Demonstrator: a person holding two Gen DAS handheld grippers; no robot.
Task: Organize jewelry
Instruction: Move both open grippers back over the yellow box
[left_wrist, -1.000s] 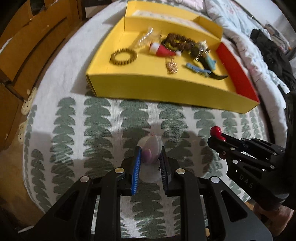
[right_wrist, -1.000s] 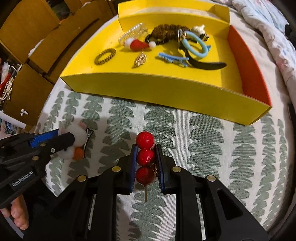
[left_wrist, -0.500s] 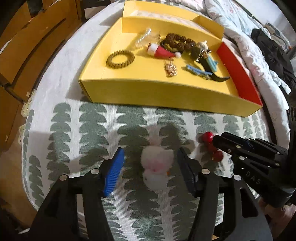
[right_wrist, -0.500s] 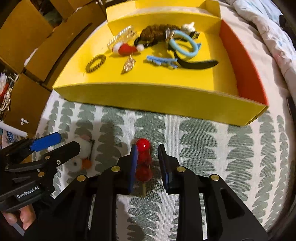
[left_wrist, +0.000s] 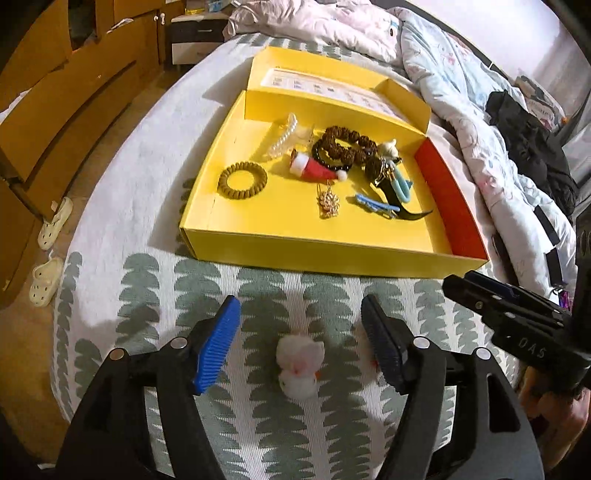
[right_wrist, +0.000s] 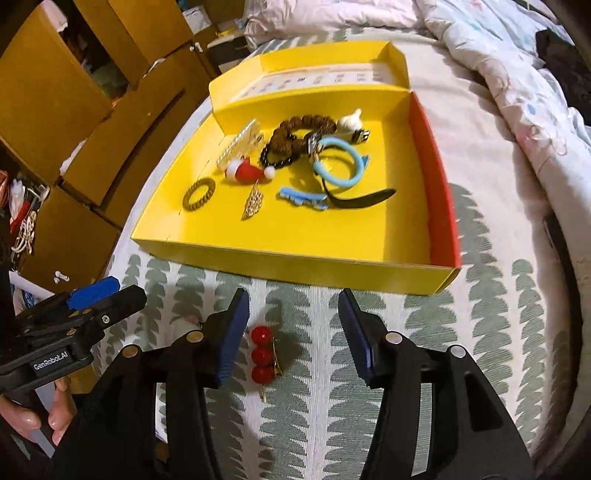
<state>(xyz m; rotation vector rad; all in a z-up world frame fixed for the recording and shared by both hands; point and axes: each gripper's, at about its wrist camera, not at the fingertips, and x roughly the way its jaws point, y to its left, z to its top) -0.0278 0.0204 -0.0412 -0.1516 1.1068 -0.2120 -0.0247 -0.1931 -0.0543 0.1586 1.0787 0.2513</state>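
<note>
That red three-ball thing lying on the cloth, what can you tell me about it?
The red hair clip is three glossy red balls in a row on a thin gold-coloured metal clip whose end sticks out below. It lies flat on the leaf-patterned cloth, in front of the yellow tray, between the open jaws of the right gripper, which have just been opening; nothing grips it.

The left gripper (left_wrist: 301, 341) points down at a slant, and its jaws have just been opening, so they stand wide apart and press on nothing. The right gripper (right_wrist: 293, 334) tilts down the same way, its jaws have just been opening too. A hand (right_wrist: 35, 415) holds the left gripper's handle.
</note>
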